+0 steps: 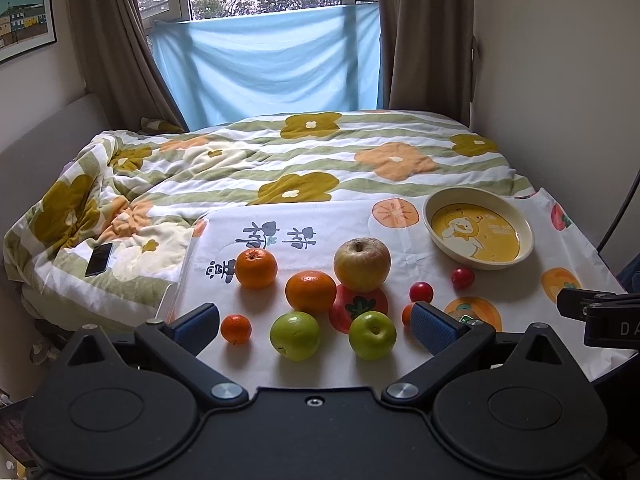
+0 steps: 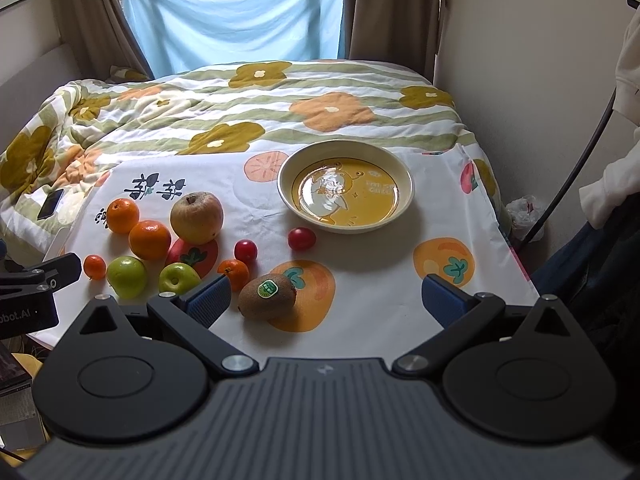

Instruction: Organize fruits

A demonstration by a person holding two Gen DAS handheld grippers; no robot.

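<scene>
Fruits lie on a white printed cloth (image 1: pixel 400 364): a yellow-brown apple (image 1: pixel 362 265), two oranges (image 1: pixel 256 268) (image 1: pixel 310 291), a small mandarin (image 1: pixel 236 329), two green apples (image 1: pixel 295 335) (image 1: pixel 372 335) and two red cherry tomatoes (image 1: pixel 421 291) (image 1: pixel 463 277). A yellow duck bowl (image 1: pixel 528 236) stands empty at the right. In the right wrist view a kiwi (image 2: pixel 267 295) lies nearest, with a second mandarin (image 2: pixel 233 271) behind it and the bowl (image 2: pixel 406 178) beyond. My left gripper (image 1: pixel 316 326) is open over the green apples. My right gripper (image 2: pixel 326 300) is open, the kiwi by its left finger (image 2: pixel 210 300).
The cloth covers a small table at the foot of a bed with a flowered quilt (image 1: pixel 280 160). A phone (image 1: pixel 99 259) lies on the quilt at the left. A wall (image 2: pixel 520 80) runs along the right. The right gripper's body shows at the left view's right edge (image 1: pixel 600 316).
</scene>
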